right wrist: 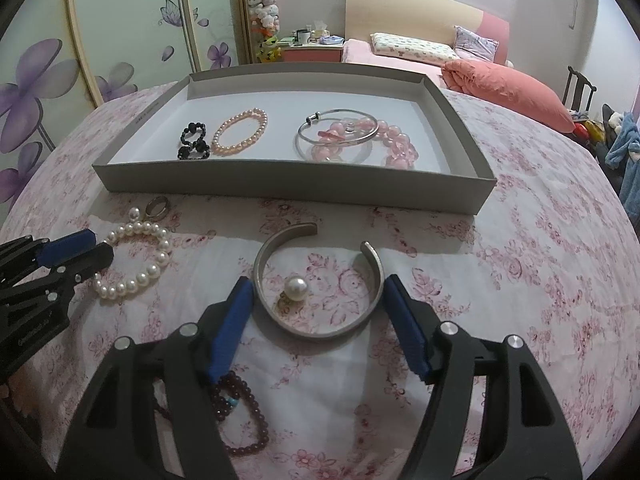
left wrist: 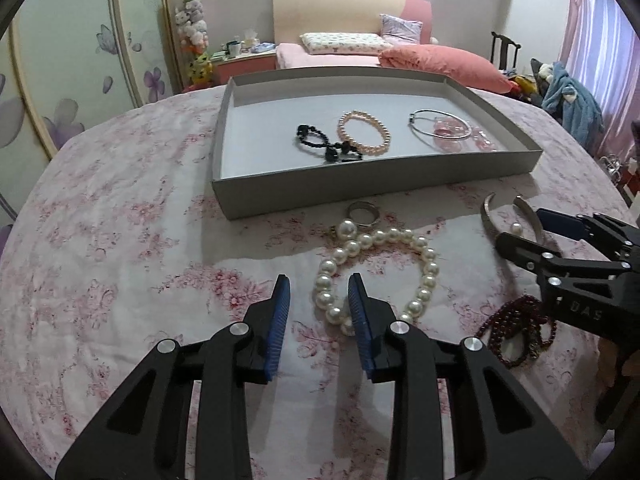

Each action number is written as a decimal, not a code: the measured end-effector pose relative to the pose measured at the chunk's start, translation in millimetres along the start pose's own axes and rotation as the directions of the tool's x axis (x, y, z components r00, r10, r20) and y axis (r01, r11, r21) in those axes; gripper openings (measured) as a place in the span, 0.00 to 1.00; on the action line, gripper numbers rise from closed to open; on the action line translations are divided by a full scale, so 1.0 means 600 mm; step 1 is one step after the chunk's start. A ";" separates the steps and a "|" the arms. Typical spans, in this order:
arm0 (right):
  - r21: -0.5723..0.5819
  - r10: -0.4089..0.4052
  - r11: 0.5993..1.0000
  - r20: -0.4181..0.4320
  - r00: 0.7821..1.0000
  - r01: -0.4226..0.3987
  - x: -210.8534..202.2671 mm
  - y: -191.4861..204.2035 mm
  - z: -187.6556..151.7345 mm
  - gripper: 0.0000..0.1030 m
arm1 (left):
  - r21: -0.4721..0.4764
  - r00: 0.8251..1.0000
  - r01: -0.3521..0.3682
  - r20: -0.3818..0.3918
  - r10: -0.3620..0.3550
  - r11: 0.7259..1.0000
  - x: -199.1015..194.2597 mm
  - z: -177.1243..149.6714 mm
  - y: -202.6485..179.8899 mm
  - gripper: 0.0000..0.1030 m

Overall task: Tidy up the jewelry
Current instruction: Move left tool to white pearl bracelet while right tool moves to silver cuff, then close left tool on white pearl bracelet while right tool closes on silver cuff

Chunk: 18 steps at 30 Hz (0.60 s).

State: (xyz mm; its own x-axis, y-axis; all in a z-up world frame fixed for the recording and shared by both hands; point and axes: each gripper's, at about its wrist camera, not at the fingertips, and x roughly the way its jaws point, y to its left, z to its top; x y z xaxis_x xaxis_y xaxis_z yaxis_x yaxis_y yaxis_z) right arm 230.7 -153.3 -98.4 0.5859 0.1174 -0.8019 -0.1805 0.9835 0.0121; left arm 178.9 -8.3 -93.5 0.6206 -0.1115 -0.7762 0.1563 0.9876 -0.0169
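On the flowered desk (left wrist: 100,280), seen from the left wrist, the left tongs (left wrist: 318,286) hang released just above the cloth, grasping nothing. A white pearl bracelet (left wrist: 400,268) lies ahead and slightly right of them; its near-left arc sits right by the right-hand pad, so a small shift rightward would probably bring the pads to straddle the strand. Beyond it rest a metal ring (left wrist: 364,214) and the grey tray (left wrist: 320,190), which already holds a black bead bracelet (left wrist: 316,144), a peach pearl bracelet (left wrist: 364,132), a thin silver bangle (left wrist: 440,126) and pink beads. A dark red bead strand (left wrist: 516,332) lies to the right, partly under the right tongs (left wrist: 520,226).

From the right wrist, those tongs (right wrist: 318,290) are spread wide, one pad at each side of an open silver cuff (right wrist: 316,284). The cuff's closed curve faces the camera and its gap points toward the tray (right wrist: 280,186), so closing would likely squeeze it across its width. A loose pearl (right wrist: 296,288) sits inside the cuff and seems the main thing at risk of being nudged. The pearl bracelet (right wrist: 136,260) and ring (right wrist: 157,206) lie to the left beside the left tongs (right wrist: 98,246); the dark red beads (right wrist: 244,420) lie beneath the left pad. The cuff is plainly the right hand's piece, the pearls the left's.
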 end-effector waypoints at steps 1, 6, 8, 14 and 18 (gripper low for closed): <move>0.000 -0.001 1.000 0.000 1.000 0.001 0.000 0.000 0.000 0.65 | 0.002 1.000 0.003 0.000 -0.003 1.000 0.001 0.001 -0.003 0.31; 0.007 -0.011 1.000 -0.003 1.000 0.011 0.001 -0.001 -0.001 0.68 | 0.017 1.000 -0.010 -0.002 0.010 1.000 0.004 0.003 -0.010 0.26; 0.009 -0.013 1.000 -0.002 1.000 0.013 0.001 -0.003 -0.003 0.66 | 0.029 0.999 -0.032 -0.004 0.032 0.999 0.005 0.003 -0.013 0.17; 0.013 -0.007 1.000 0.005 1.000 0.007 -0.004 -0.004 -0.004 0.60 | 0.030 1.000 -0.026 -0.005 0.026 0.999 0.004 0.005 -0.011 0.10; 0.033 0.009 0.999 0.016 1.000 -0.009 -0.008 -0.010 -0.002 0.60 | 0.020 0.999 0.007 0.037 -0.008 1.000 -0.012 0.010 -0.010 0.10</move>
State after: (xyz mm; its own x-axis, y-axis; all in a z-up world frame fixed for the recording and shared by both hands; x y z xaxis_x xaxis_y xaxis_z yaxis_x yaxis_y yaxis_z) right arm 227.7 -160.3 -95.2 0.5971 0.1285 -0.7918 -0.1595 0.9864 0.0398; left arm 178.2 -14.2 -84.3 0.6474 -0.1234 -0.7521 0.1761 0.9843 -0.0099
